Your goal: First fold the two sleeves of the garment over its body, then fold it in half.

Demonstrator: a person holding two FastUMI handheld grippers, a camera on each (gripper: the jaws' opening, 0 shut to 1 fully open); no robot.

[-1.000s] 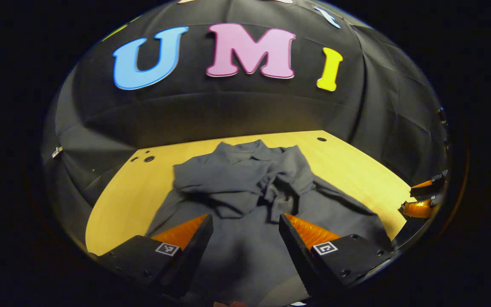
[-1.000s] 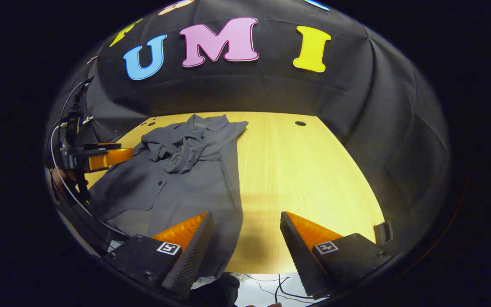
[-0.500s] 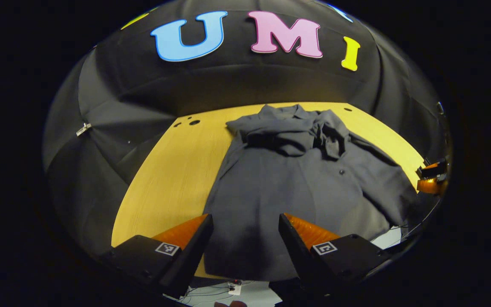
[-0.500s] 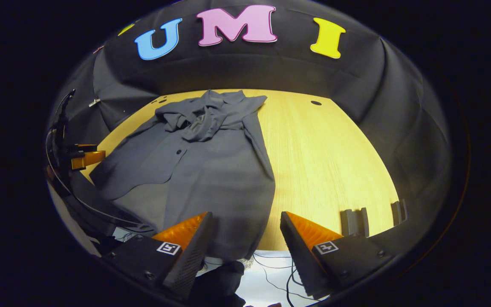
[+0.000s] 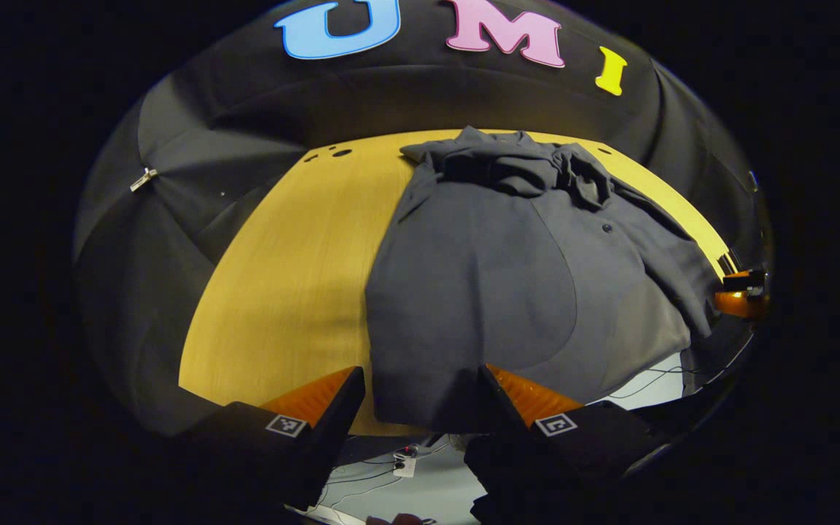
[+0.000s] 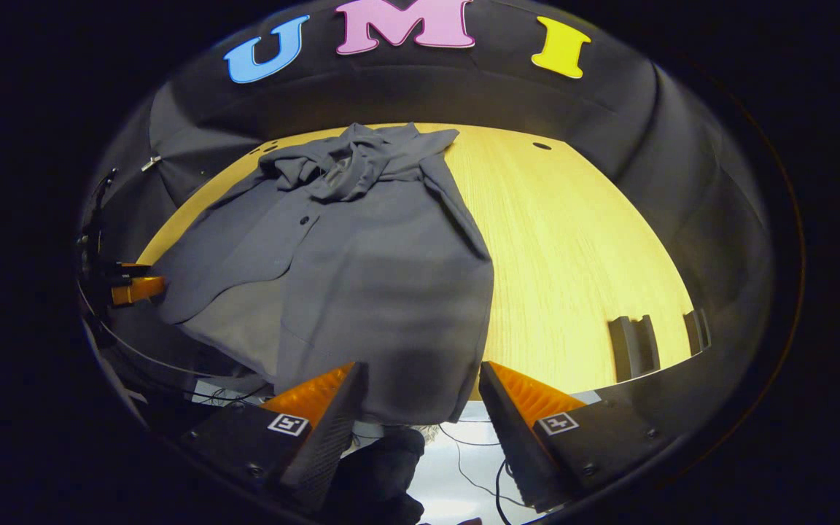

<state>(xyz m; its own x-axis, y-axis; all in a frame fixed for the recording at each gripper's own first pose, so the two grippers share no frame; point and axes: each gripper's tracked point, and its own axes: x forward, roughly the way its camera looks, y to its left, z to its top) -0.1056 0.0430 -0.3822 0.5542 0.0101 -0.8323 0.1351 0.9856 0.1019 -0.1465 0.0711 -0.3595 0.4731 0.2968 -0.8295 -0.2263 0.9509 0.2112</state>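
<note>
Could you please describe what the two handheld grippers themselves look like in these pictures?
Each gripper, the left gripper and the right gripper, has two wedge-shaped jaws tapering forward from blocky black housings. Each housing carries a small square black-and-white marker and visible screws. Thin dark cables trail by the left gripper seen from the right gripper view.

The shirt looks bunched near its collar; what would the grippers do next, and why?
Probably lower both open grippers to pinch the shirt's near hem: the sleeves already lie heaped on its body, so the half fold remains.
</note>
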